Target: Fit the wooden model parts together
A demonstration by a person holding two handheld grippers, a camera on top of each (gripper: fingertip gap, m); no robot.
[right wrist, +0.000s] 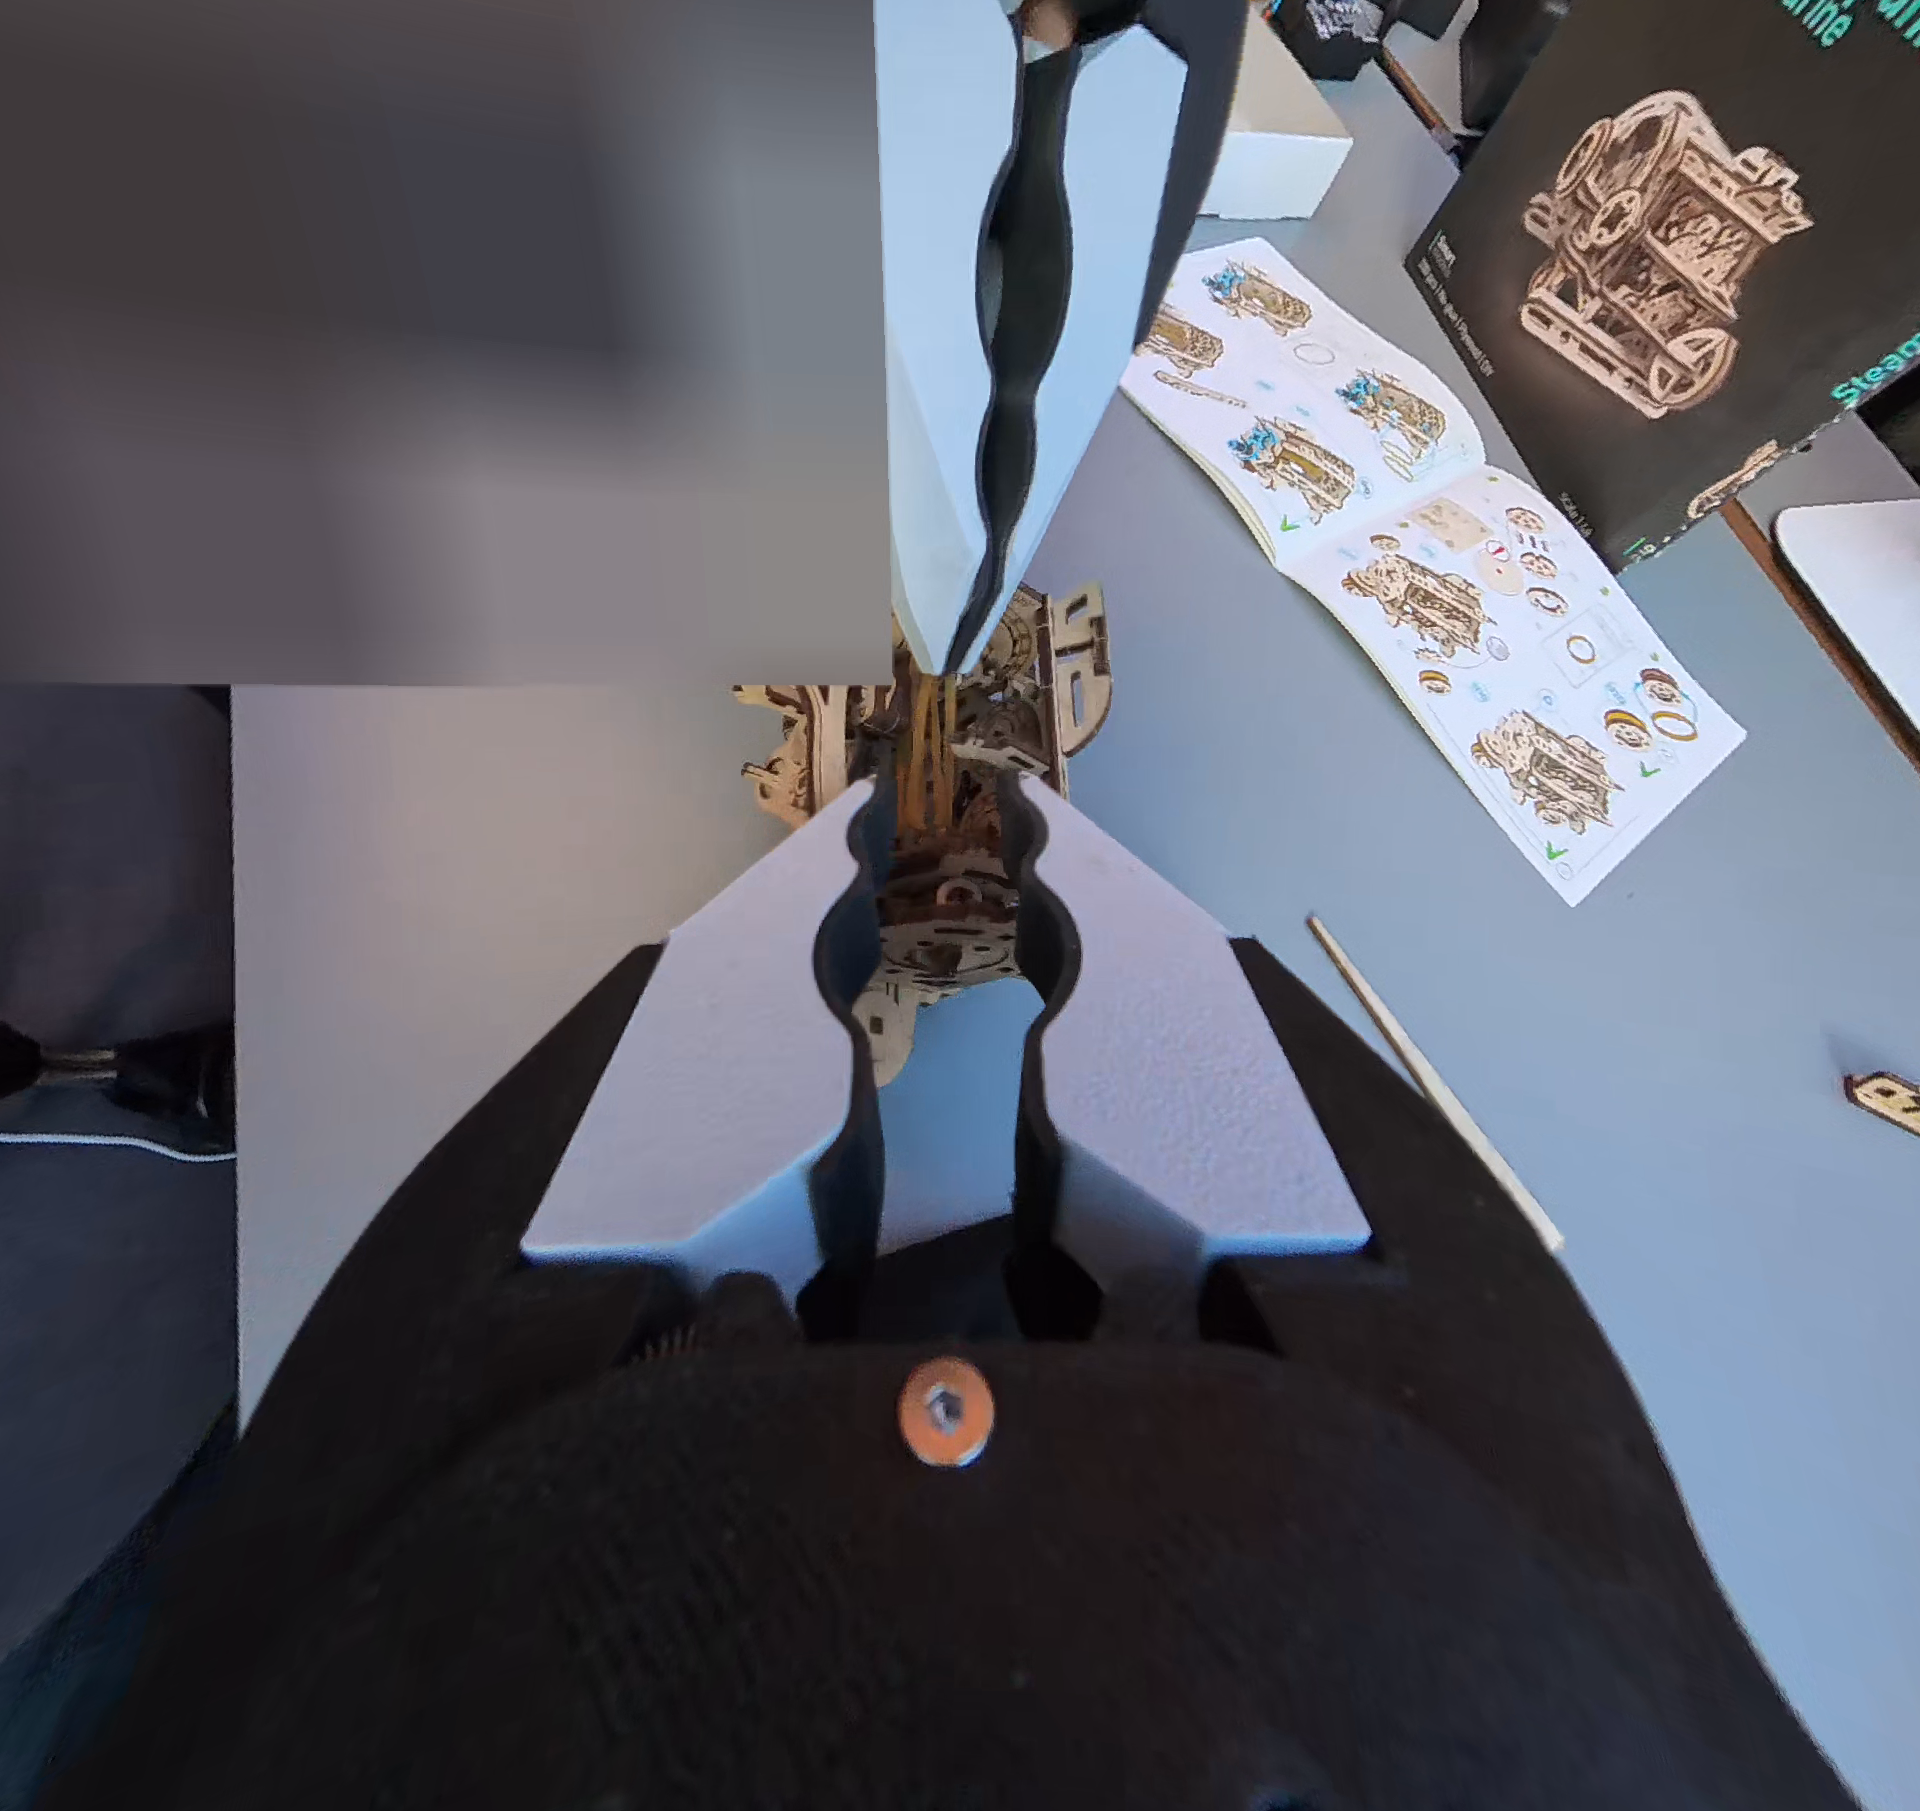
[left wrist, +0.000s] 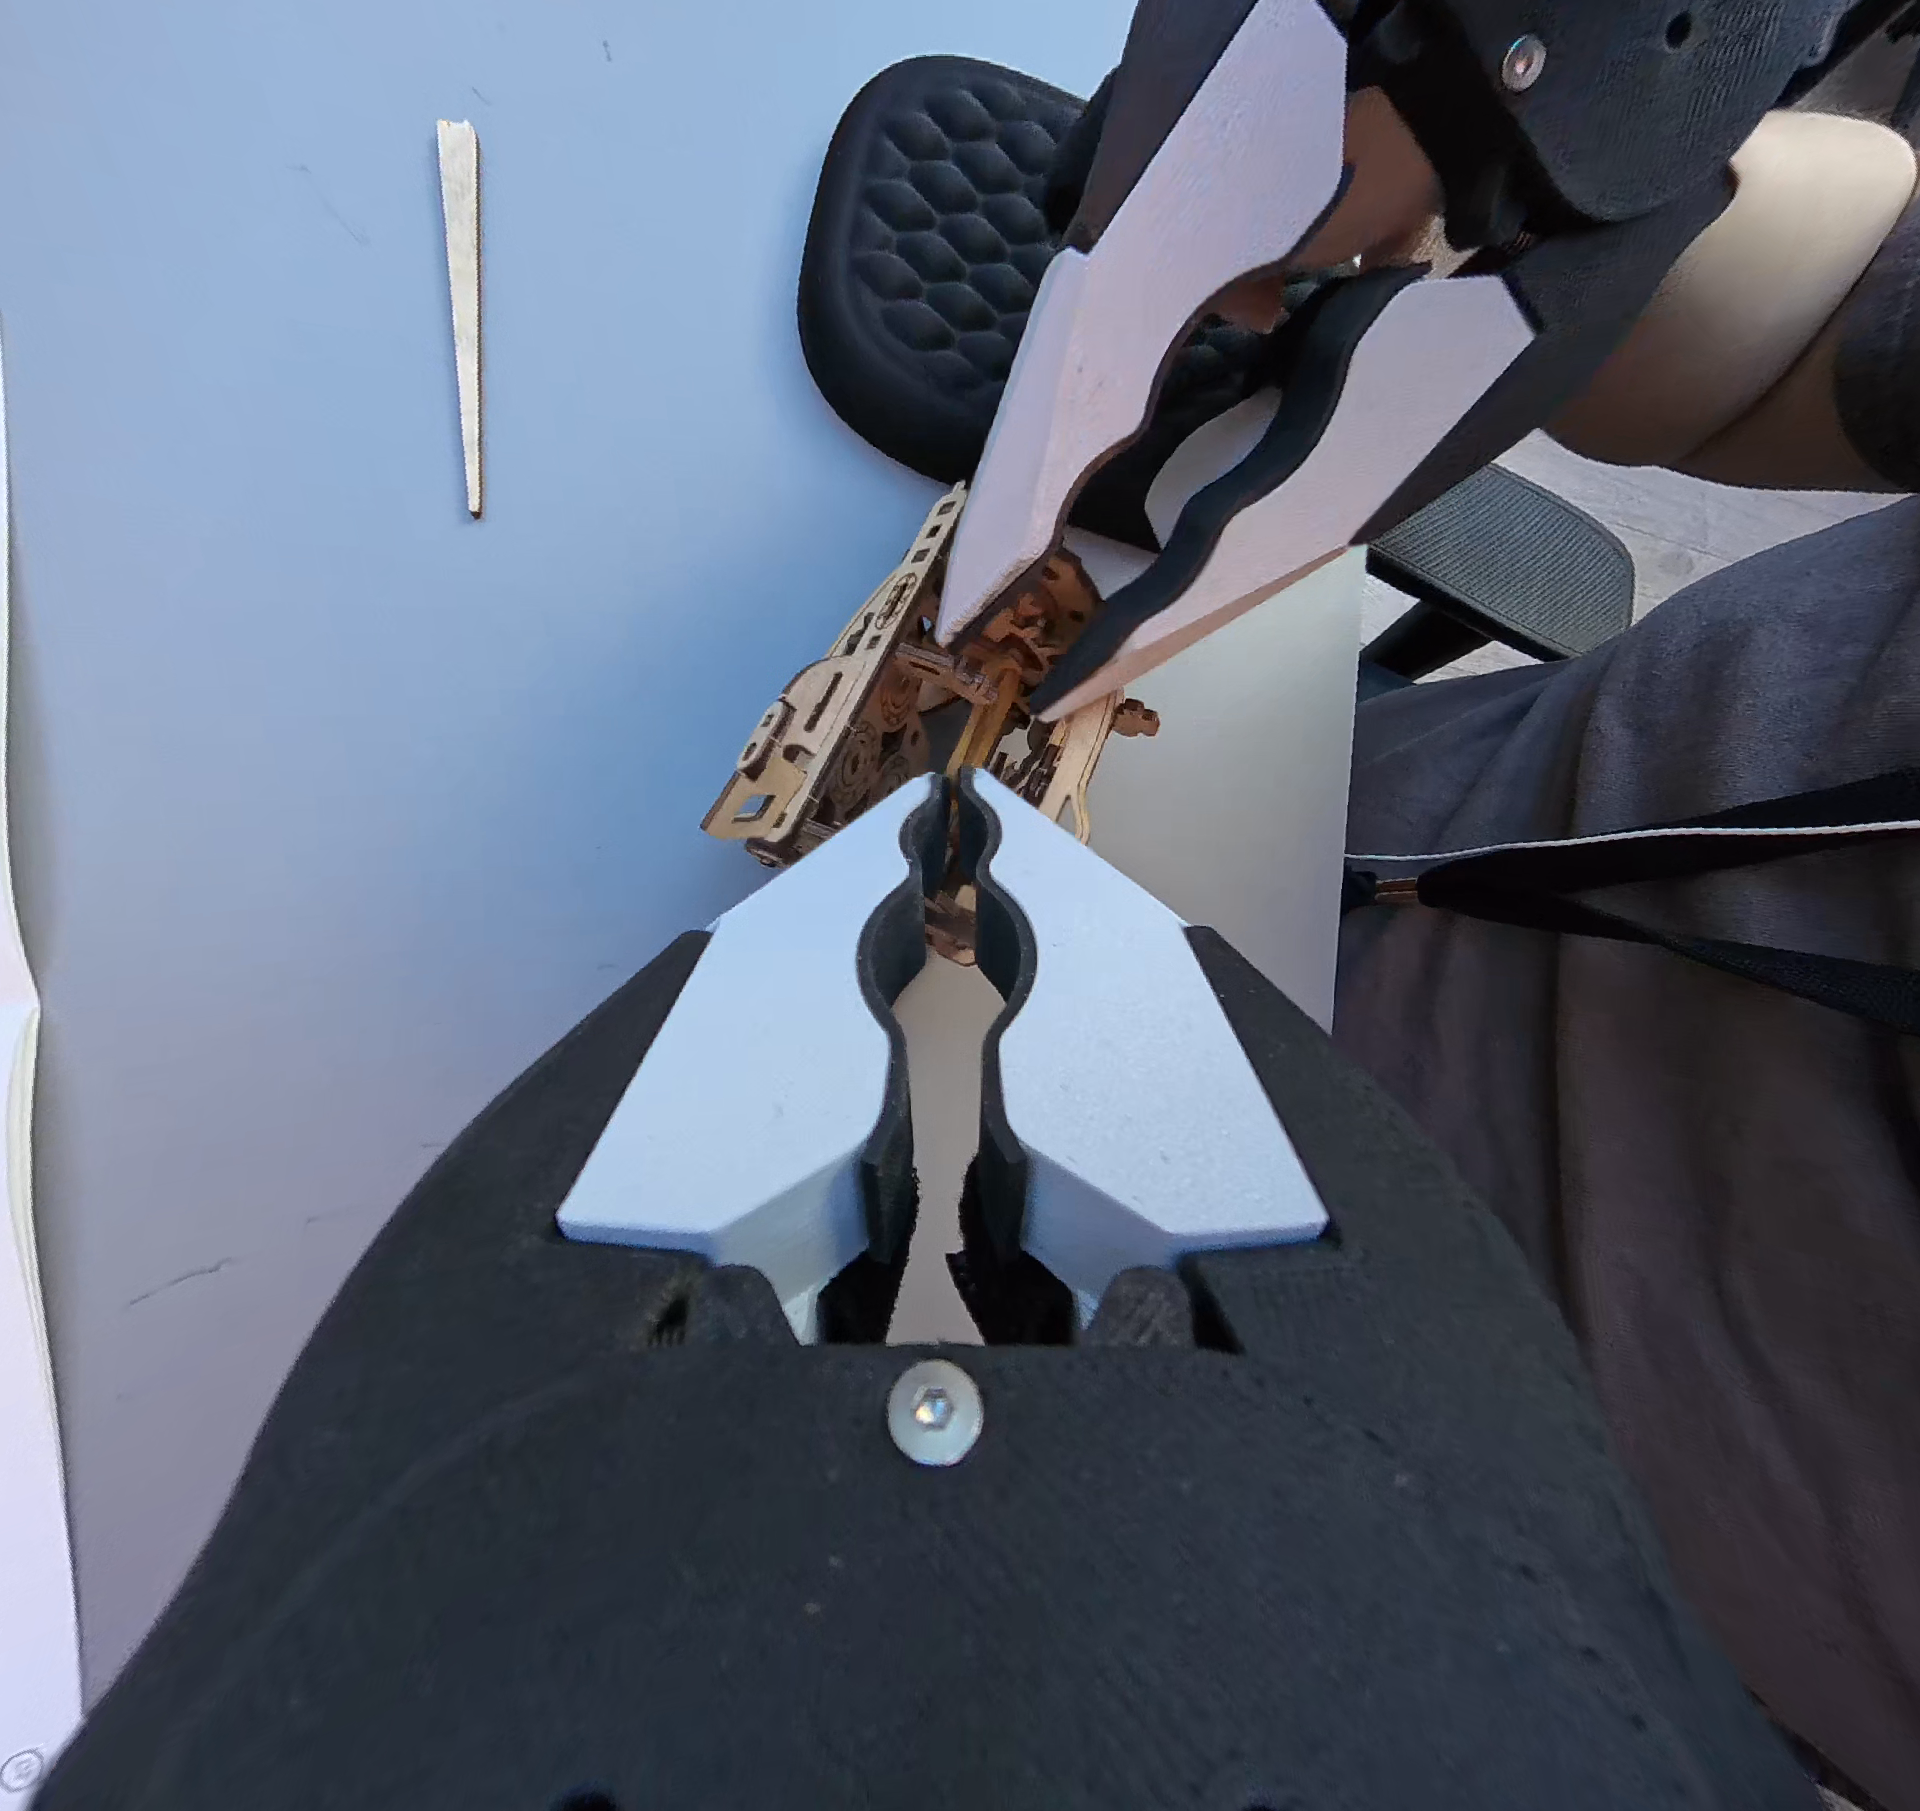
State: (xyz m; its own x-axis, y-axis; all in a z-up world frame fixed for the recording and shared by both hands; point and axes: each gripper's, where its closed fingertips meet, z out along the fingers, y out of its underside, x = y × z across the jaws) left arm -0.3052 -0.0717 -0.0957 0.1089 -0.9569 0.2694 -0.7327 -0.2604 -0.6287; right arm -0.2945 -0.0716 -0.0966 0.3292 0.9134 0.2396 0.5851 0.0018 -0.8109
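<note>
Two grippers on wooden model (left wrist: 831, 722): left gripper (left wrist: 954, 779) jaws pinch rubber band (right wrist: 925, 753) at 12 o'clock; right gripper (right wrist: 951, 795) jaws narrow, astride model. Next: hook band.

clear: table (left wrist: 260, 826) left of model (left wrist: 821, 743) | blocked: wooden stick (left wrist: 460, 307), booklet (right wrist: 1434, 556), box (right wrist: 1662, 203)

The left gripper (left wrist: 954, 779) points forward, its jaws nearly shut on a thin yellowish band (left wrist: 961, 805). The right gripper (right wrist: 945, 795) comes in from the opposite side, its fingertips parted, straddling the wooden model (right wrist: 940, 920) near the table's edge.
</note>
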